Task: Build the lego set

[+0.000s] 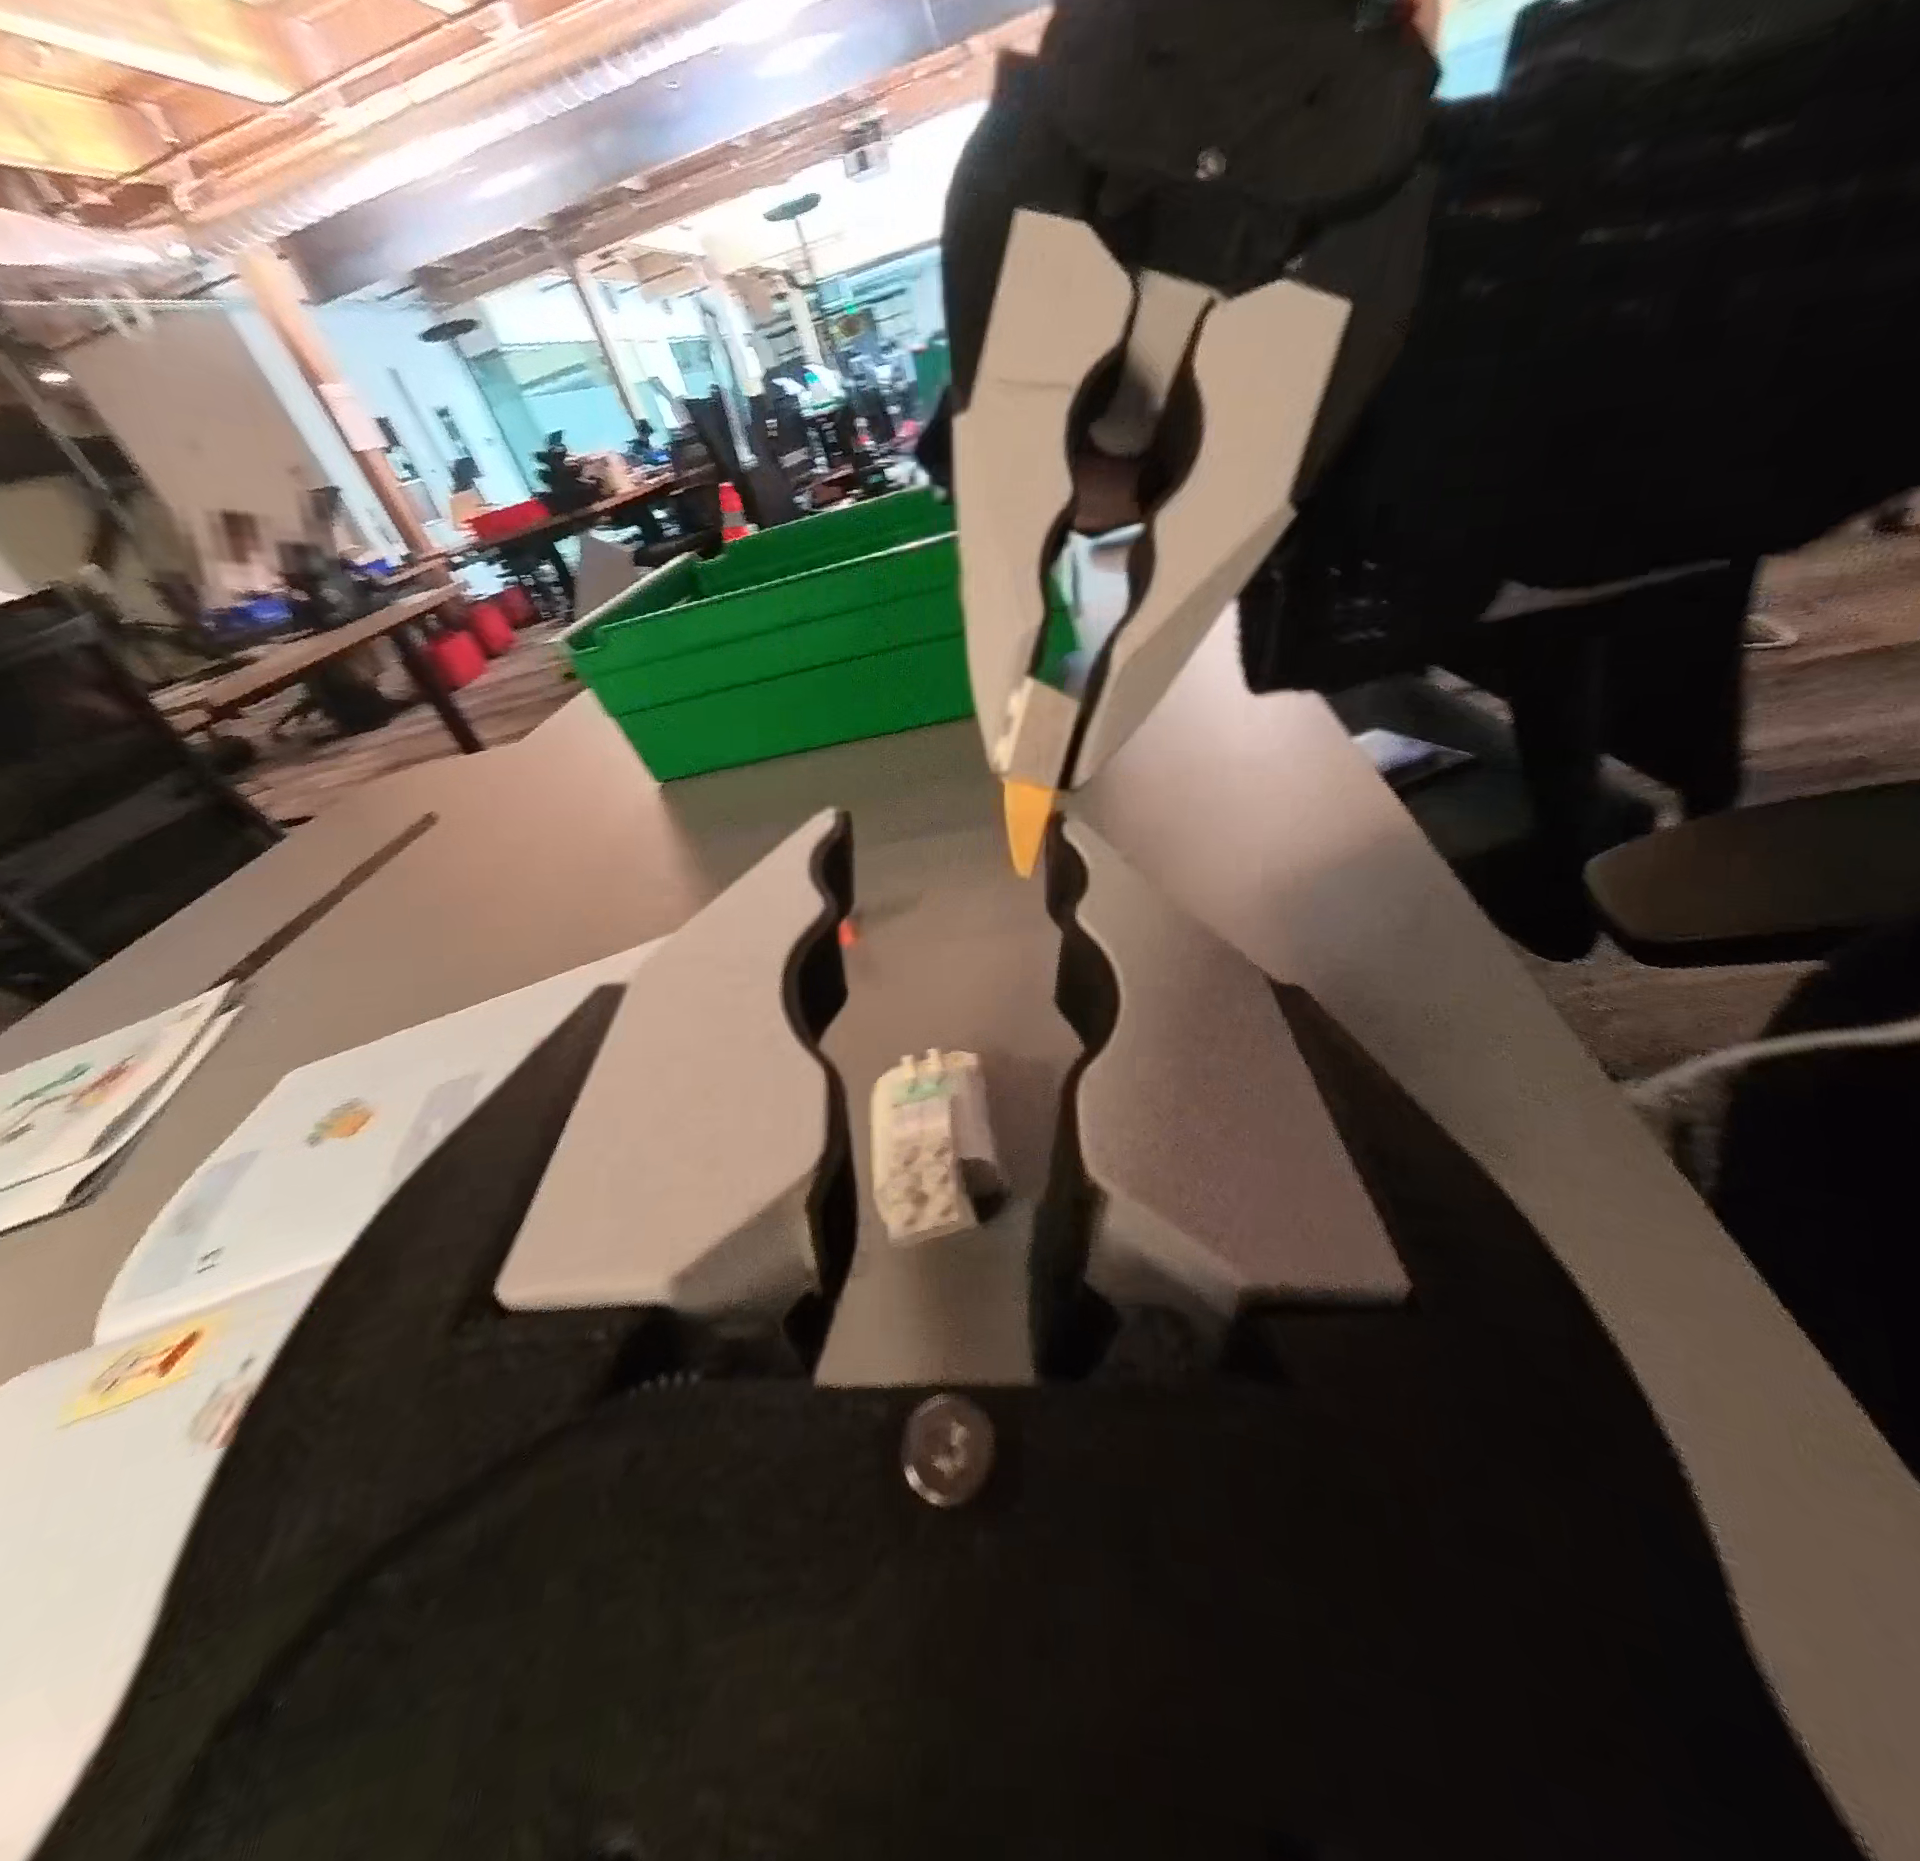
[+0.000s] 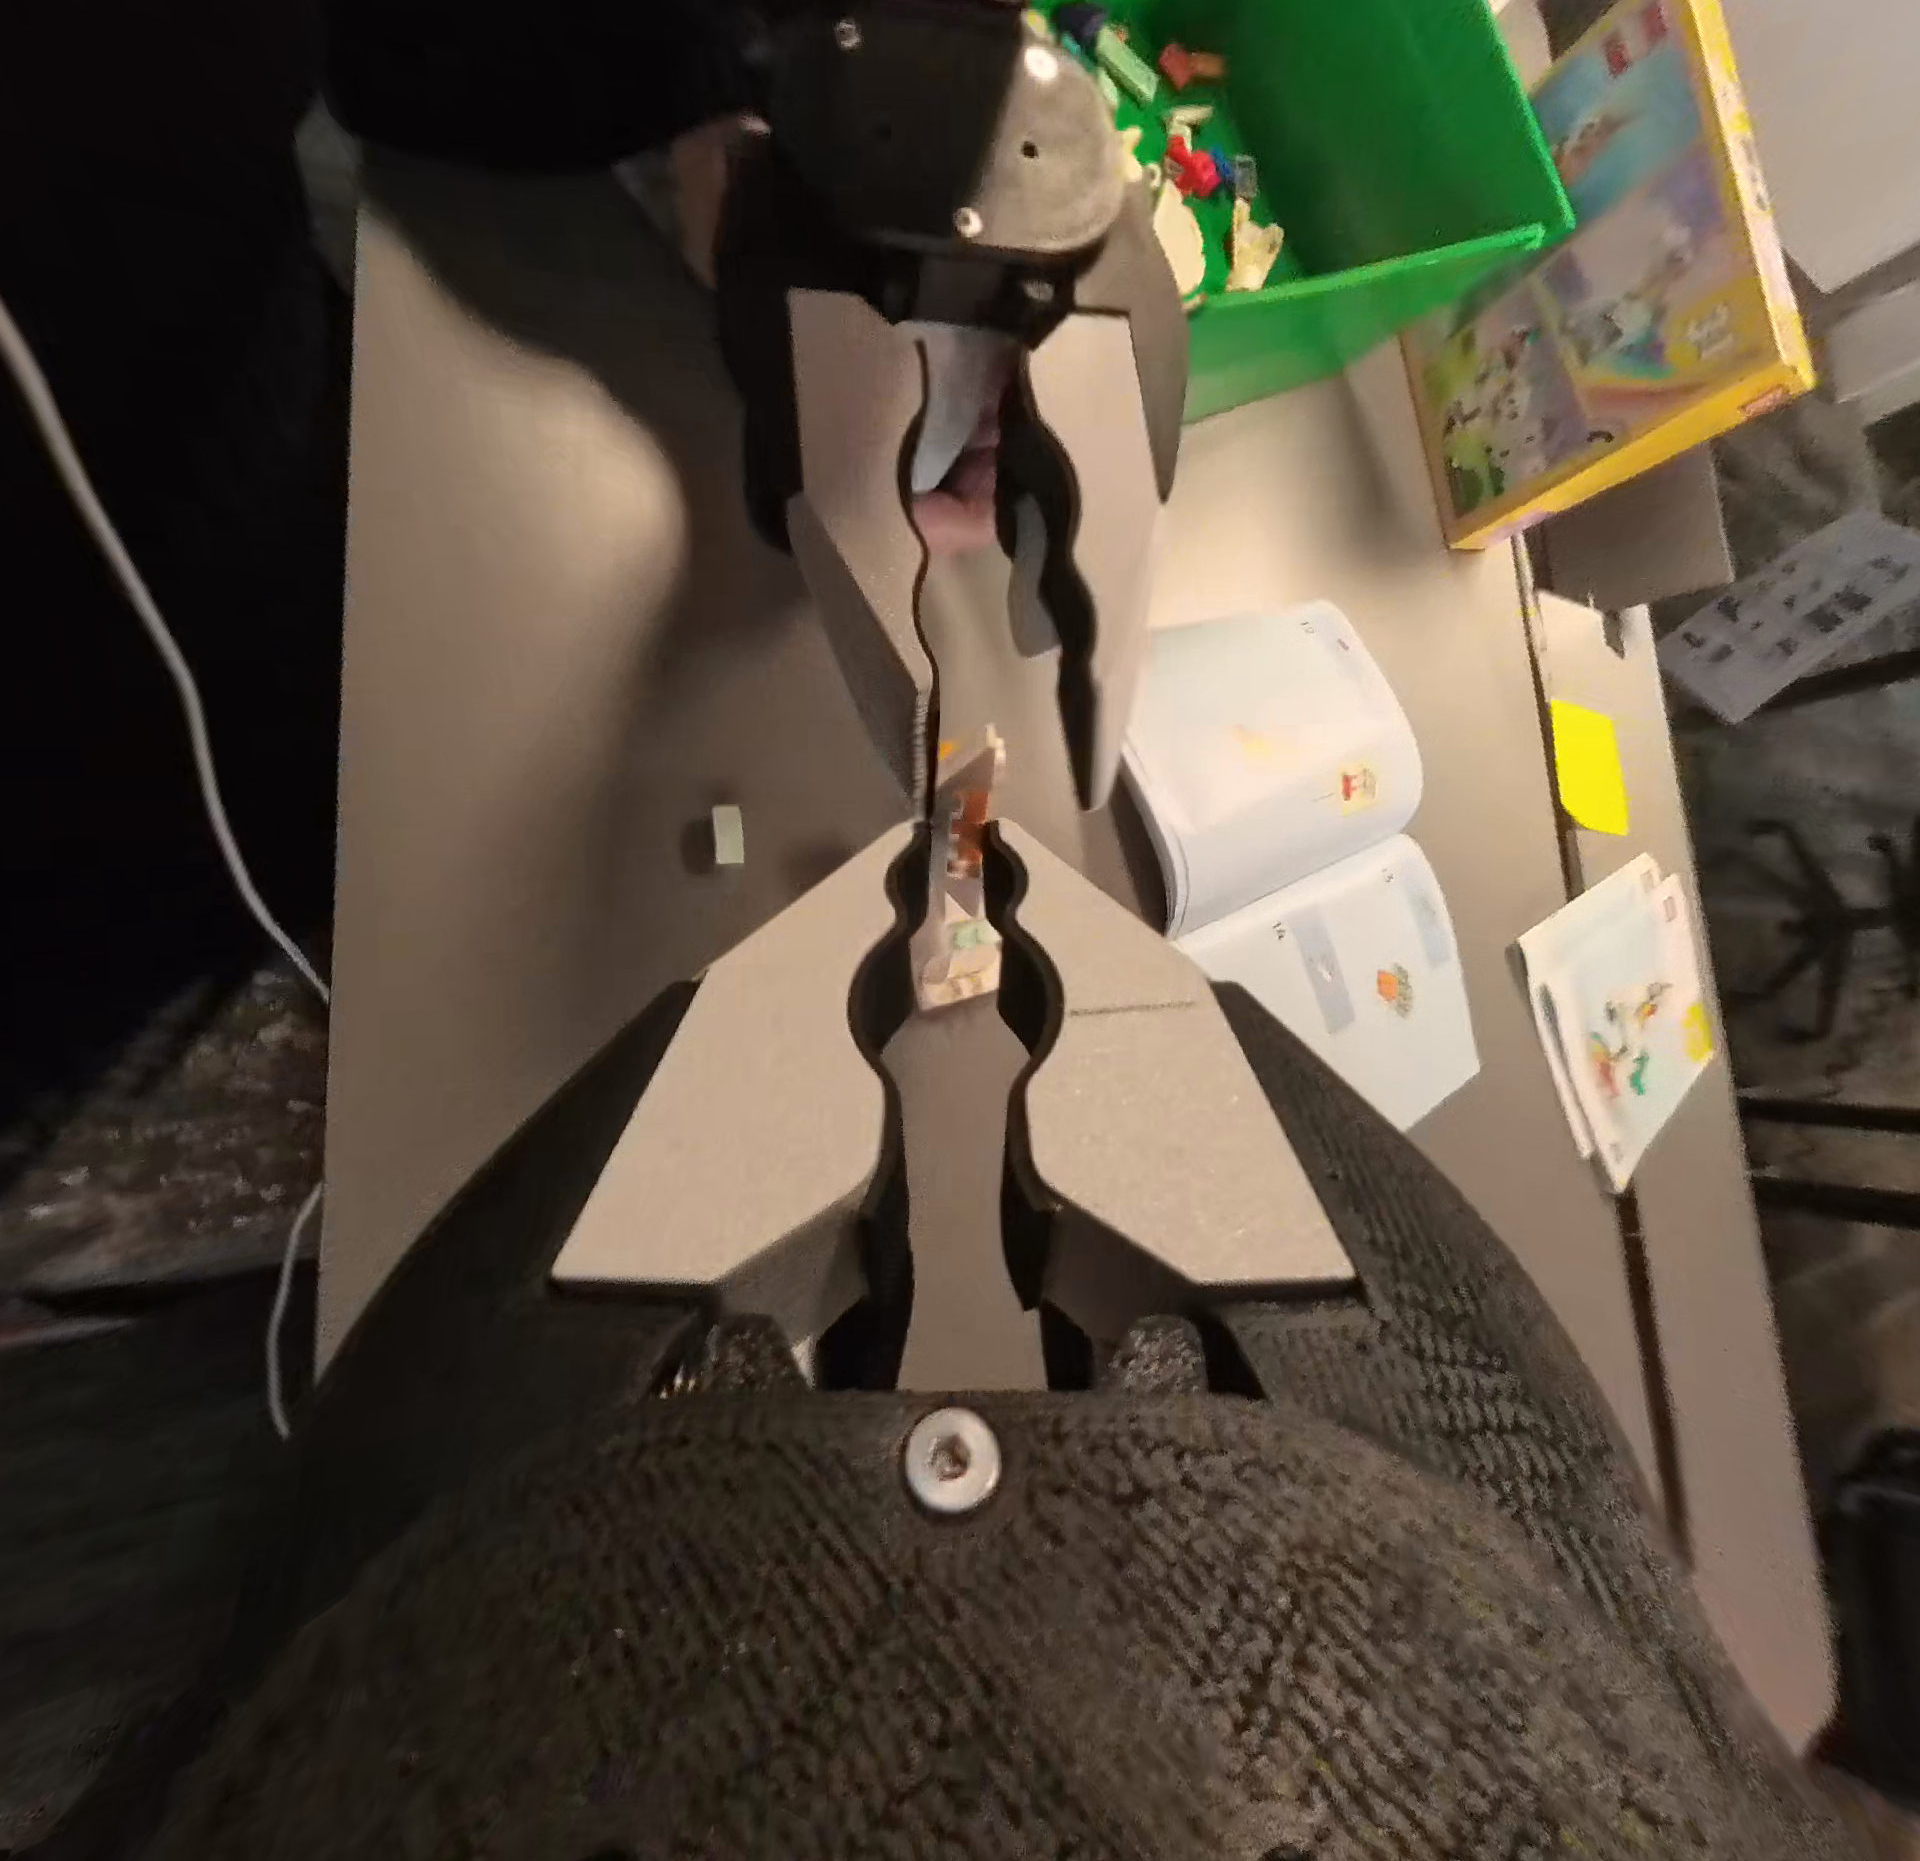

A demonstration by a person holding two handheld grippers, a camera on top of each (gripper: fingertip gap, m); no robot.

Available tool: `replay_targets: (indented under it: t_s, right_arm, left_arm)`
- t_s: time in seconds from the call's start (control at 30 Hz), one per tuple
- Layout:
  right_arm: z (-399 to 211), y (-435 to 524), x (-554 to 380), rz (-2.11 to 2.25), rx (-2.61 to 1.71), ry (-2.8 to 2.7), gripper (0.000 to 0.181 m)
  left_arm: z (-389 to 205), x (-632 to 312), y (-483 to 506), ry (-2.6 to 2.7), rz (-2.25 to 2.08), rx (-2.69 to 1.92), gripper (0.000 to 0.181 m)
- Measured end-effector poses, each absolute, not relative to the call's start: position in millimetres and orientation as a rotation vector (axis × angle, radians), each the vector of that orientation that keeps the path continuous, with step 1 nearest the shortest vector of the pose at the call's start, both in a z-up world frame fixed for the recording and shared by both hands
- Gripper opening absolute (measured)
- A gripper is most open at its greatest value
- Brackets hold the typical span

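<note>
My left gripper [image 1: 956, 835] is open and low over the grey table [image 1: 520, 876]. A small white lego assembly [image 1: 935, 1146] with a bit of green lies on the table between its fingers, untouched. My right gripper [image 1: 1039, 772] comes down from above, shut on a white piece with an orange-yellow tip [image 1: 1027, 824], just beyond the left fingertips. In the right wrist view, the right gripper [image 2: 956, 835] pinches that white and orange piece [image 2: 971, 798]. The white assembly [image 2: 956, 964] shows below it, and the open left gripper [image 2: 1006, 788] faces it.
A green bin [image 2: 1351, 149] of loose bricks stands at the back, also in the left wrist view [image 1: 790, 648]. A yellow lego box [image 2: 1621, 253], an open instruction booklet [image 2: 1299, 876], a second booklet [image 2: 1610, 1022] and a small grey brick [image 2: 717, 837] lie around. The small grey brick [image 2: 717, 837] is about 10 centimetres from both grippers' fingertips.
</note>
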State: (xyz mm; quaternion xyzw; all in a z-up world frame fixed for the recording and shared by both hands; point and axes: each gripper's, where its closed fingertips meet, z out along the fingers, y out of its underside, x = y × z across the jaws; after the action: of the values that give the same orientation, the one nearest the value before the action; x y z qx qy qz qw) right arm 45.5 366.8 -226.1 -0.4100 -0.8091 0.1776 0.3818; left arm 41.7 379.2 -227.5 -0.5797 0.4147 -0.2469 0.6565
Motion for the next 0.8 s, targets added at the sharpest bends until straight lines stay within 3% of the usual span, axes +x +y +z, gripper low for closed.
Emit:
replay_targets:
  t_s: [0.27,0.4,0.43,0.6,0.8]
  right_arm:
    - [-230.6,361.7,49.2,0.419,-1.007,-2.044,0.01]
    - [-239.1,404.0,64.2,0.496,-1.31,-1.857,0.04]
    - [-248.5,423.4,72.6,0.478,-1.408,-1.807,0.04]
    - [-301.2,483.3,98.5,0.528,-1.813,-1.641,0.035]
    - [-319.9,506.8,96.3,0.538,-1.969,-1.463,0.022]
  left_arm:
    - [-236.0,58.1,362.7,1.091,-0.482,-1.259,0.007]
    - [-242.4,45.8,383.0,1.057,-0.311,-1.336,0.006]
    - [-246.4,40.8,389.5,1.062,-0.232,-1.345,0.007]
    - [-262.4,20.0,411.8,1.138,0.168,-1.314,0.007]
    - [-271.1,18.0,413.7,1.177,0.222,-1.325,0.007]
